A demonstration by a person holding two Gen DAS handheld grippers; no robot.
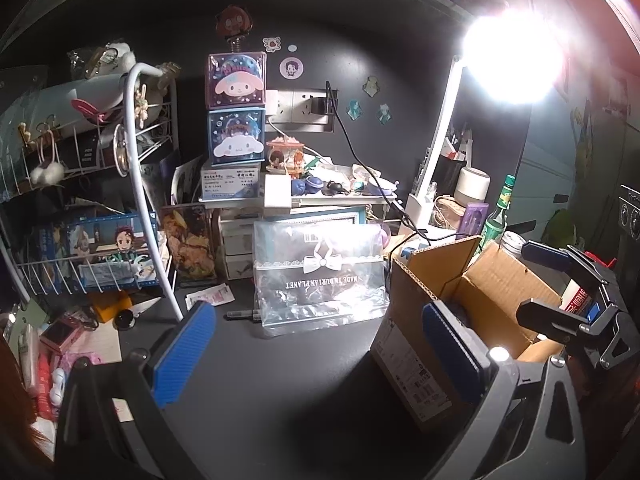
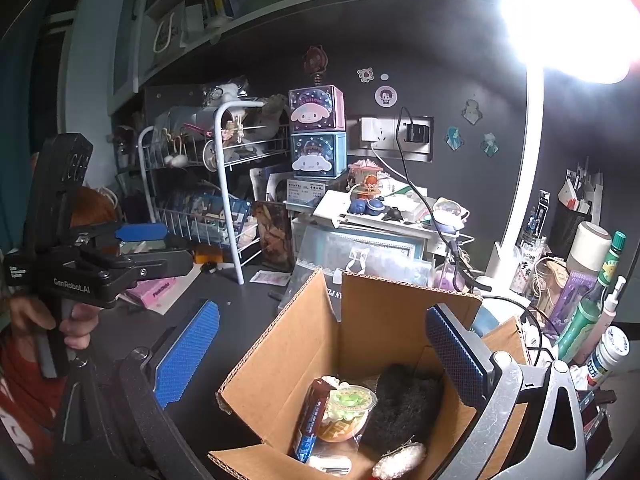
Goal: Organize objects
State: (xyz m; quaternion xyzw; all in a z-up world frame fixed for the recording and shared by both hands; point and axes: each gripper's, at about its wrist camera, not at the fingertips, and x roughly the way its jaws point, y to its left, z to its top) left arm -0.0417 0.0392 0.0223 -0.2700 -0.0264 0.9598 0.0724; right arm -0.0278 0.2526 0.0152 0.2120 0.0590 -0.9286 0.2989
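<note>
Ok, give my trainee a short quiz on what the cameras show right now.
1. True or false: the cardboard box is empty.
2. Which gripper hovers over that box? A) left B) right
3. Fill in: the pink character box sits on a ___ character box.

Key: 1 false, it holds a snack cup and other items. 2 B, the right gripper, open. 3 blue.

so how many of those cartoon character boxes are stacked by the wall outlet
2. The pink box sits on top, and the blue box is directly under it, left of the outlet. Clutter around the stack could hide others.
</note>
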